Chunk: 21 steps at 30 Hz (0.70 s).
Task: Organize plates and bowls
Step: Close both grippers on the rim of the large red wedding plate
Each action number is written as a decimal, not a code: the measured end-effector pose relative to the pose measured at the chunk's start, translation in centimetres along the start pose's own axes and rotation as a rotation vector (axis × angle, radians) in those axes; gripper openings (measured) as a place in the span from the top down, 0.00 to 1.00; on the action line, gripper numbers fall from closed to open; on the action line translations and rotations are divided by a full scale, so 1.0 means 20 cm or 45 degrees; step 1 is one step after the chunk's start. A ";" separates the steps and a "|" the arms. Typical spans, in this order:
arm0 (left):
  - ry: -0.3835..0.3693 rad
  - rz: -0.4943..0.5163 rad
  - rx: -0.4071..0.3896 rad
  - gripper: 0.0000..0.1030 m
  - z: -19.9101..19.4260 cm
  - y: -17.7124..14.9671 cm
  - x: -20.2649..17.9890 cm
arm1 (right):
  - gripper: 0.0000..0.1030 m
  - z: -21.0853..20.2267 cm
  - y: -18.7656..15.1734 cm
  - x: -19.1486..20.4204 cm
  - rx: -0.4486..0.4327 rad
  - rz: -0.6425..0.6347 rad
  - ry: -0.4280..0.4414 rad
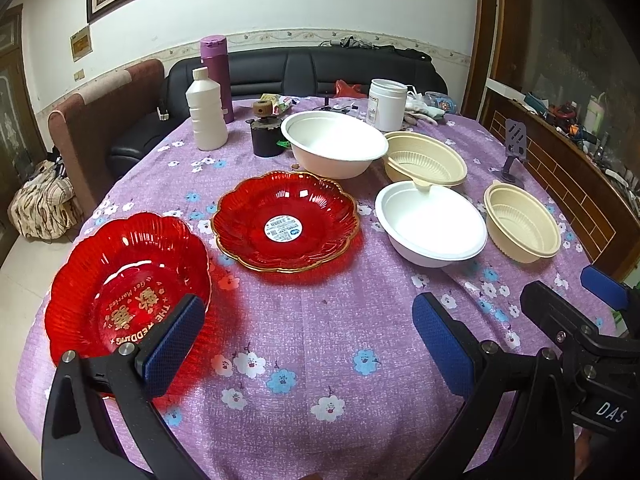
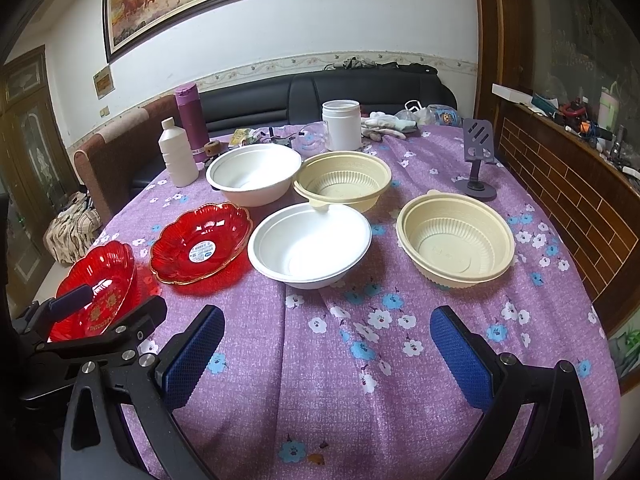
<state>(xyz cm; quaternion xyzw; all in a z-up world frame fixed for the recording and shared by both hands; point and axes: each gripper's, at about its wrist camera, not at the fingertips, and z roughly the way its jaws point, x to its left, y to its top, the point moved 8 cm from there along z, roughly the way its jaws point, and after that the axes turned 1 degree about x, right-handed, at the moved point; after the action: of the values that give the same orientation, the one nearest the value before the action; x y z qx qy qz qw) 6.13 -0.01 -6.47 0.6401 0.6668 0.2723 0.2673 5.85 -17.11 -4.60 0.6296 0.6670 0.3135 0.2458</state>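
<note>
Left wrist view: we see two red plates, translucent with scalloped, ribbed rims. The near red plate [image 1: 128, 284] has gold lettering inside and sits at the table's left edge; the far red plate [image 1: 285, 221] has a gold rim and a round white sticker in its middle, and lies mid-table. Four bowls are on the right half: two white, two cream. The far white bowl [image 1: 335, 144] sits behind the red plates, the near white bowl [image 1: 431, 224] in front of it to the right. The far cream bowl [image 1: 425, 157] is ribbed inside and its rim tab overlaps the near white bowl's rim. The near cream bowl [image 1: 522, 222] stands apart at the right. All sit on a purple flowered tablecloth [image 1: 320, 340]. The left gripper [image 1: 306, 344] hovers low over the cloth, jaws spread wide, nothing between them; its left finger overlaps the near red plate in this view. The right gripper [image 1: 568, 312] shows at the right edge.

Right wrist view: same count, two red plates [image 2: 96, 288] [image 2: 202, 244], two white bowls [image 2: 254, 174] [image 2: 310, 244], two cream bowls [image 2: 342, 180] [image 2: 456, 240]. The right gripper [image 2: 326, 348] is level above the cloth [image 2: 320, 380] in front of the near white bowl, jaws wide apart and empty. The left gripper [image 2: 108, 308] sits at lower left by the near red plate. A white bottle [image 2: 178, 158] stands behind.
</note>
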 end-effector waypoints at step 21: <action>0.006 -0.163 -0.066 0.00 -0.17 -0.01 0.38 | 0.00 0.00 0.04 0.23 0.027 -0.002 0.255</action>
<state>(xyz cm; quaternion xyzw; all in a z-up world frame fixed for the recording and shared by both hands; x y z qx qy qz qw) 3.39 7.45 -4.30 0.5883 0.6998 0.2735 0.2990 5.96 -12.52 -3.74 0.5972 0.6921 0.3674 0.1714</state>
